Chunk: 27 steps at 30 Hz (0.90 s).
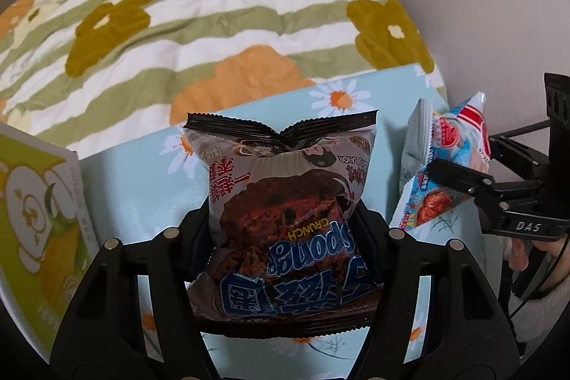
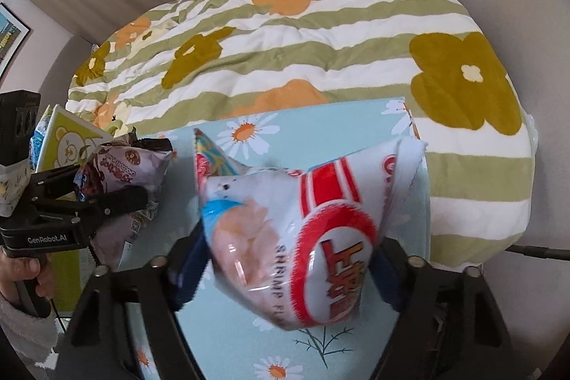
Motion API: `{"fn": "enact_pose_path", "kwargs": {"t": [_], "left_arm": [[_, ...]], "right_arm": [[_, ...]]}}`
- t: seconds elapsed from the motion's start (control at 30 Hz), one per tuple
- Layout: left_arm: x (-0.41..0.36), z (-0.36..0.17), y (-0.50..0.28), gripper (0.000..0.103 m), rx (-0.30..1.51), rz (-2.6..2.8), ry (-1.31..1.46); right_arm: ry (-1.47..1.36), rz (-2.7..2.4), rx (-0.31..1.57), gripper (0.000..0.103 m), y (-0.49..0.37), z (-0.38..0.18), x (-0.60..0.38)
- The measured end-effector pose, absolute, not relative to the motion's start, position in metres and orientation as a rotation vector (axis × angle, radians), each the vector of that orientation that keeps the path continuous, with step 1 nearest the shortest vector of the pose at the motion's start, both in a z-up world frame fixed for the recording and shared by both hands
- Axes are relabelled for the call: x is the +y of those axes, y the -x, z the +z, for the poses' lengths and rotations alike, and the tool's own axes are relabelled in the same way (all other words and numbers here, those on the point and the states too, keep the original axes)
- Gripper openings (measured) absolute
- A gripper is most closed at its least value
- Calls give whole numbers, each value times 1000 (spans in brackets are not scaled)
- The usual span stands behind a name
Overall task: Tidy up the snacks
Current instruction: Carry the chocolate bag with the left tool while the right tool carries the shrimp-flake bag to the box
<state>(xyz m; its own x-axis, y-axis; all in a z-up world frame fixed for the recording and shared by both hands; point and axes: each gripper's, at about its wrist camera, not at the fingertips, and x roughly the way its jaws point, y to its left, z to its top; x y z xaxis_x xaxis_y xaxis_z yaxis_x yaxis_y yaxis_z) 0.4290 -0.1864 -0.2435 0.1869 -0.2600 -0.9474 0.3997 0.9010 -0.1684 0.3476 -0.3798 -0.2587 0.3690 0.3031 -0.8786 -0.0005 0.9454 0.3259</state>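
Left wrist view: our left gripper (image 1: 285, 219) has its jaws clenched on the chocolate sponge bag (image 1: 285, 202), frame centre, lifted over the daisy-print tabletop (image 1: 135, 187). A green box (image 1: 39, 219) stands at left edge.

Right wrist view: our right gripper (image 2: 288, 259) jaws grasp the shrimp chips bag (image 2: 302, 237), centre frame. We judge both snacks mid-carry; next we need a drop spot, likely by the box.

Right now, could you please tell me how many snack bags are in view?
2. The brown bag is clamped in the left gripper; the shrimp bag is clamped in the right gripper. The green box may hide others.
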Motion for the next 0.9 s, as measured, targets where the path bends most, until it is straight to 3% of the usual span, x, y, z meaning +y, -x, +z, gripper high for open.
{"fn": "enact_pose_path", "kwargs": {"t": [0.37,0.9], "left_arm": [[-185,-177,-380,62,1160,-454,-92],[-128,-68,-218,63,911,-362,47]], "right_arm": [[-269,193,1051,68,-312,-205,-382],[-133,308,833,68,-208,-86,-331]]}}
